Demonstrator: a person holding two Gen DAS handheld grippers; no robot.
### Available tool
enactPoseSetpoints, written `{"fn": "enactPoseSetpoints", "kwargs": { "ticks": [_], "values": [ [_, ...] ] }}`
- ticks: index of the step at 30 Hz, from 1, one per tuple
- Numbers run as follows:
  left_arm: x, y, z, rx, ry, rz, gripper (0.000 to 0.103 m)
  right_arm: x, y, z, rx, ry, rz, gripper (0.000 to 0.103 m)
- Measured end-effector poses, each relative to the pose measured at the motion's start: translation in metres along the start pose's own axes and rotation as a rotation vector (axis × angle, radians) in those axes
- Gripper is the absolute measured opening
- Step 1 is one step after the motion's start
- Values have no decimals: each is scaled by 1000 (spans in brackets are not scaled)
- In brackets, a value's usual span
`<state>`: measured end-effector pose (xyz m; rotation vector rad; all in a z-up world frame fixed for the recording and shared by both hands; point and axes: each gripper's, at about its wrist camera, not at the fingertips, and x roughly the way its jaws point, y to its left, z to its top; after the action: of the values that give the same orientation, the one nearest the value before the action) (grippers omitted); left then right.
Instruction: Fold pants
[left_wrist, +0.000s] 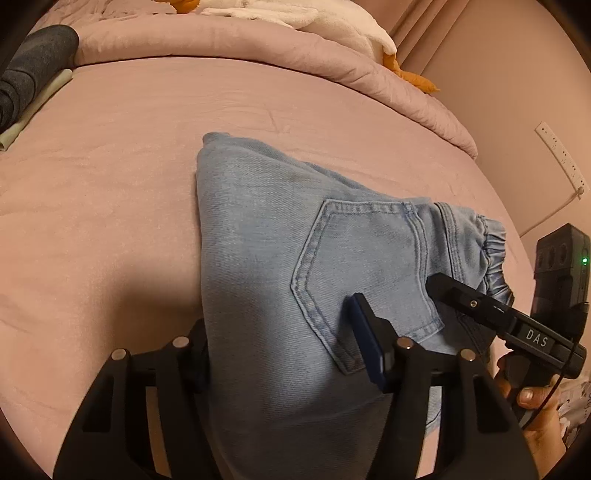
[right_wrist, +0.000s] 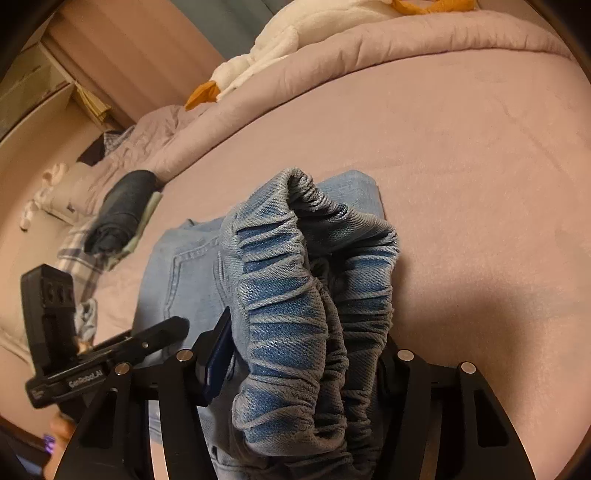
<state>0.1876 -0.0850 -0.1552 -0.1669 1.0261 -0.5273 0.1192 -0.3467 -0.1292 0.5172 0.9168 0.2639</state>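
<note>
The bed (left_wrist: 110, 192), covered in pink fabric, fills both views. The folded light-blue pants (left_wrist: 266, 266) are seen at the centre of the left-wrist frame, lying on the bed. The left gripper (left_wrist: 280, 339) is spread wide around the pants' near edge. The elastic waistband (right_wrist: 306, 317) is held bunched between the fingers of the right gripper (right_wrist: 303, 354), at the lower centre of its frame.

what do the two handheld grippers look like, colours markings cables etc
Both are matte black with silver pivot bolts and dark blue finger pads. The right gripper reads "DAS", trails a thin black cable, and has a green light. The left gripper reads "GenRobot.AI".
</note>
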Motion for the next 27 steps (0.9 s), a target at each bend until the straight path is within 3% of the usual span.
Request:
{"fn": "enactPoseSetpoints", "kwargs": {
  "ticks": [5,13,27],
  "values": [
    [-1,-4,1,7,-2,37,57,0,10,0,-46,-9,-77,58],
    [-10,-12,-3,9,-45,102,40,-9,45,-8,-186,-86,-218,47],
    [-48,-27,-23,42,-100,170,30,-40,95,-30,-333,-178,-231,44]
  ]
}}
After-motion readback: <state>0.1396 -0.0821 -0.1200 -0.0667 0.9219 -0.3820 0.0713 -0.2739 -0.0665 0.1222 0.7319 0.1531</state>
